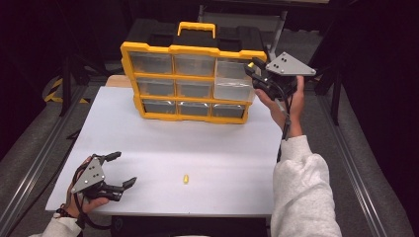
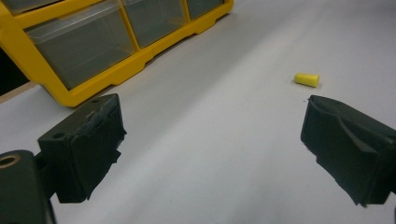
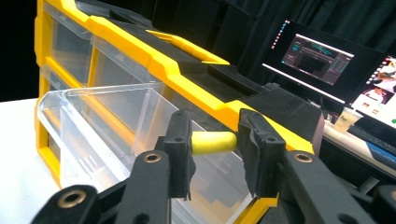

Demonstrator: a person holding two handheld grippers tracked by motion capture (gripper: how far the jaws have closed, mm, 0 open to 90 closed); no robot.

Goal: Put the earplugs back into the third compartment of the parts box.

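Open tabletop (image 1: 163,148) before the organizer (image 1: 190,81) (one earplug (image 1: 186,179), probably loose)

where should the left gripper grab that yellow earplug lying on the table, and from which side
Grip the yellow earplug across its short round body, midway along. It lies on its side on the white table, so coming from above with the jaws straddling its width probably suits best. The left gripper is already open and the plug sits loose, well apart from the yellow organizer, so nothing crowds the approach.

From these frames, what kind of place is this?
Probably a lab data-collection bench, not a home: a white table ringed by black curtains, computer monitors running nearby, and a yellow drawer organizer as a prop.
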